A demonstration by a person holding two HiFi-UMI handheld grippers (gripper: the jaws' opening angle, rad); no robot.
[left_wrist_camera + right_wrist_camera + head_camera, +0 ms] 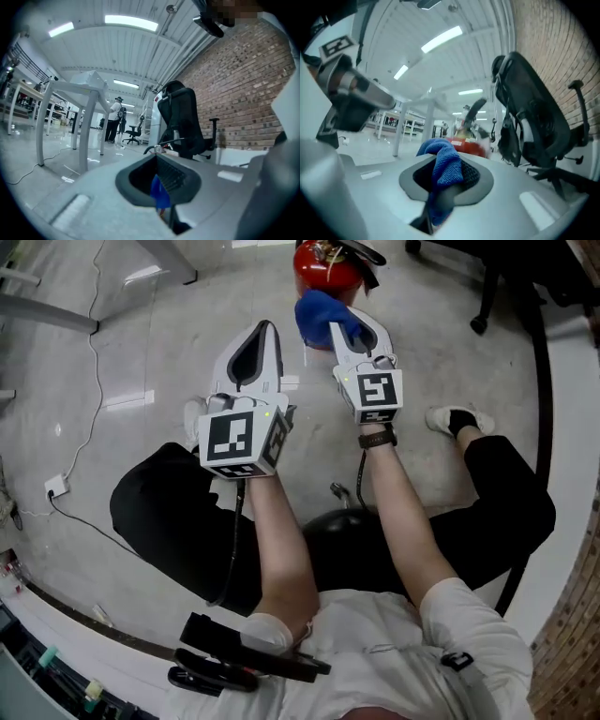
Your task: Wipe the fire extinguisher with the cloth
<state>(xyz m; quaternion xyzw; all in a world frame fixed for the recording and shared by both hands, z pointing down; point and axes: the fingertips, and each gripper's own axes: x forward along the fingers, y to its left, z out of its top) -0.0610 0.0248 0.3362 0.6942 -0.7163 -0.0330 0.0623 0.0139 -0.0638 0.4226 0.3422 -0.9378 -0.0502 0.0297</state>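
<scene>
Cloth (317, 317) first: it is blue, bunched up, and pinched in the right tool (349, 329). That tool's jaws are closed on it, and most of the wad bulges out past the tips on the far side. The right gripper view shows the same thing, with the fabric (445, 171) squeezed into the slit and folded over the top.

The left tool (262, 334) has its jaws together. I judge it empty, since the sliver of blue in its slit looks like the cloth seen beyond it.

The fire extinguisher (326, 266) sits on the floor (141, 352) at the far edge of the head view. It lies straight beyond the right tool and a touch to its left, near the cloth but apart from it. The frame cuts it off, so I cannot settle its long axis. The dark handle on top suggests it stands upright.

The right tool is clearly nearer, and the left hangs beside it, further left and slightly nearer me. From here I would push the right tool forward and away from me until the wad meets the red body (466, 146).
</scene>
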